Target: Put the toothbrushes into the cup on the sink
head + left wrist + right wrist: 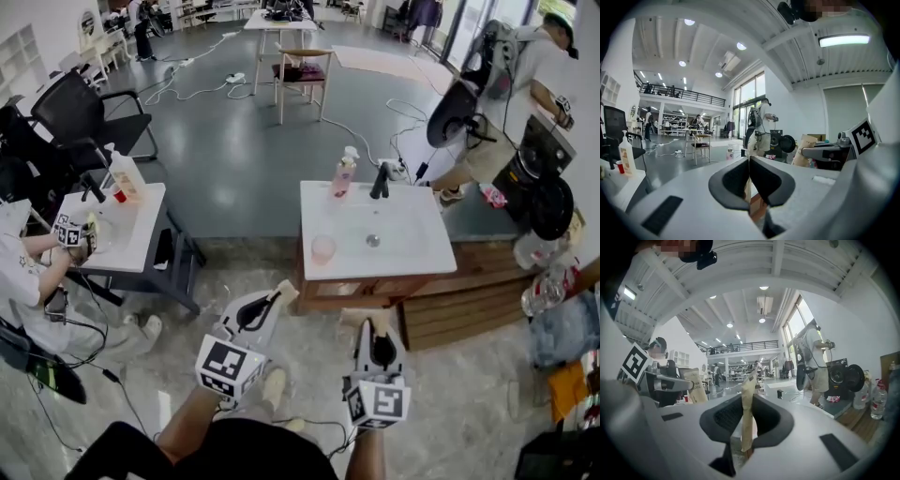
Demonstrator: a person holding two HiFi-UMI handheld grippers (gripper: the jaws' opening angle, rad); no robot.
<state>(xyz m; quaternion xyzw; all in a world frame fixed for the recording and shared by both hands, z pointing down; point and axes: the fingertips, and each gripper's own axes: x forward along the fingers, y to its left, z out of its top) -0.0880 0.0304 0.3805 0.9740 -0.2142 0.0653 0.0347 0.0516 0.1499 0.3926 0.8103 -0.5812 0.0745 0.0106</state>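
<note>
The left claw (749, 164) pinches a beige toothbrush packet (696, 386). The right claw (744, 416) grips a second packet (746, 399). Their print is unreadable. The pink cup (323, 248), seemingly empty, stands on the sink (412, 246), near-left corner.

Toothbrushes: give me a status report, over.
Left gripper shut on a wrapped toothbrush. Right gripper shut on a second wrapped toothbrush. Cup upright on the sink, no brush in it. Nothing between grippers and sink.
</note>
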